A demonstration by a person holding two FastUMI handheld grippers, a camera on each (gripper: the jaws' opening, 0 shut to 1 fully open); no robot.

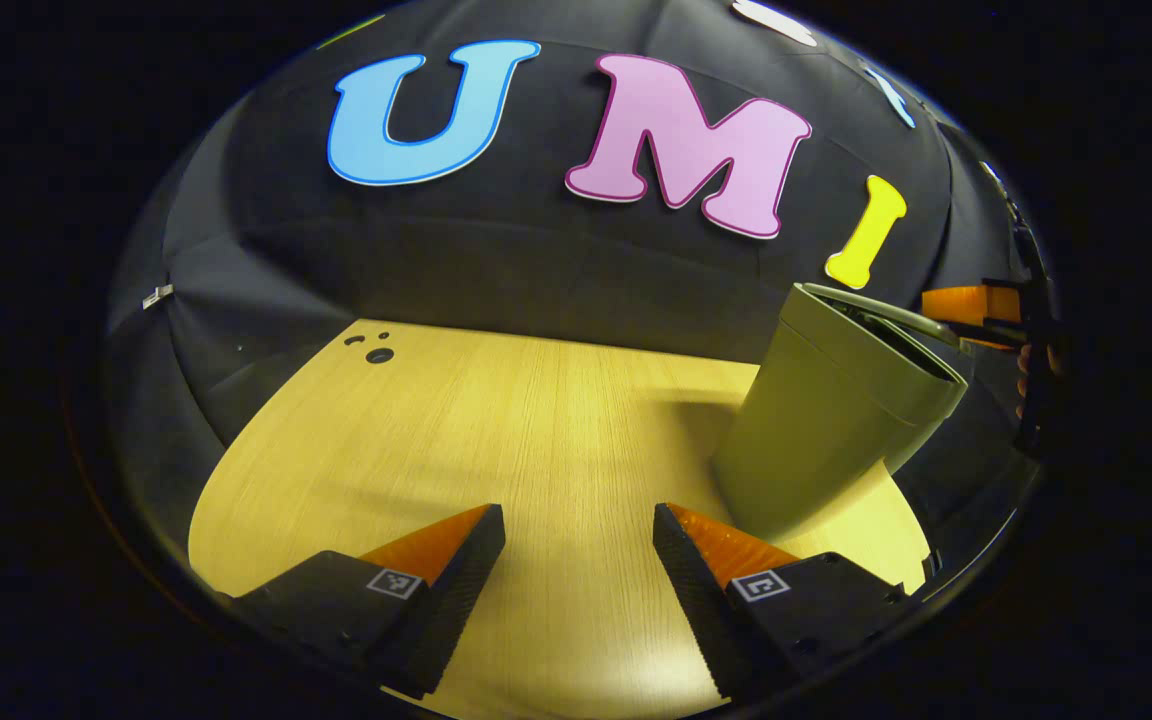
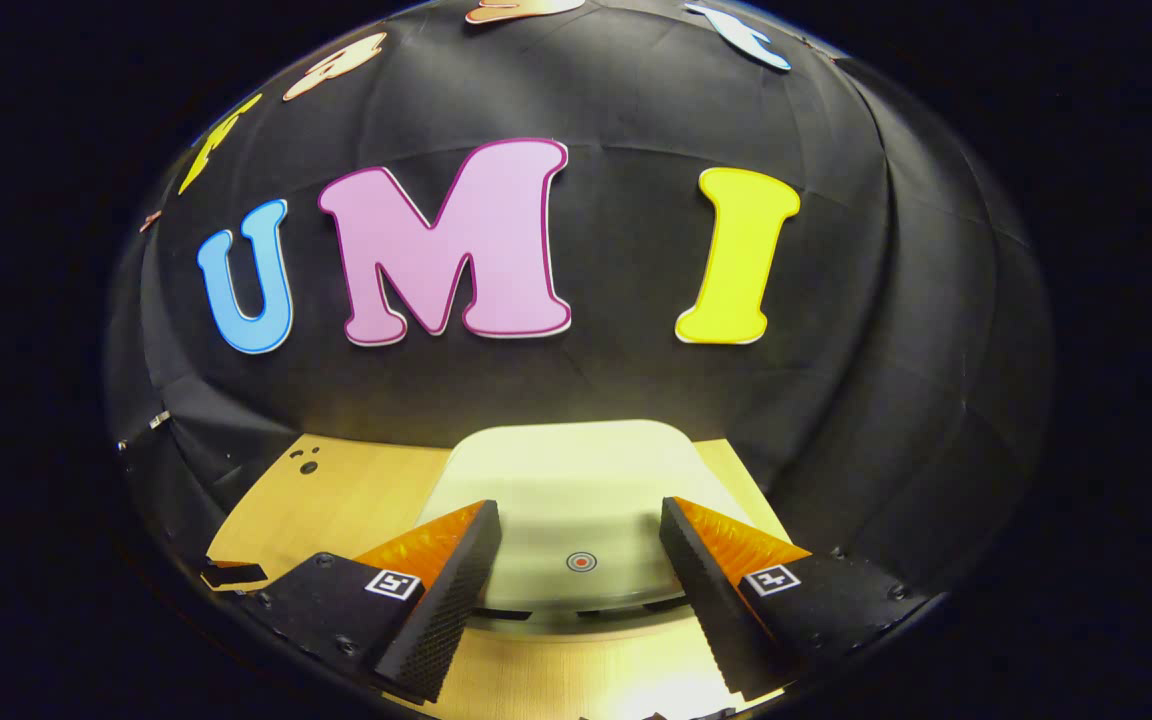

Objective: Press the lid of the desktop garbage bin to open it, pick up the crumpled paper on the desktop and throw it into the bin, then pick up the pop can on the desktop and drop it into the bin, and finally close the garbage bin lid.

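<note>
Left gripper view: the left gripper [image 1: 578, 535] hangs low over the wooden desktop [image 1: 496, 420], its jaws spread wide with nothing between them. The garbage bin [image 1: 816, 430] stands upright on the desktop ahead and to the right of the fingers, apart from them. Its lid [image 1: 886, 318] appears slightly raised along the top edge; whether it is fully seated cannot be told. The other gripper [image 1: 976, 305] shows at the far right, just beside the bin's top rim, with part of a hand [image 1: 1026, 370] behind it; both are cut off by the edge of the view. A few small holes [image 1: 373, 348] mark the far left corner of the desktop.

Right gripper view: the right gripper [image 2: 581, 530] is held just above the bin's lid [image 2: 566, 480], jaws wide apart and holding nothing. A small round target mark [image 2: 582, 562] on the lid lies between the fingers. The bin's body is hidden beneath the lid. Whether the fingers touch the lid cannot be told. The desktop [image 2: 356, 490] shows on either side.
</note>
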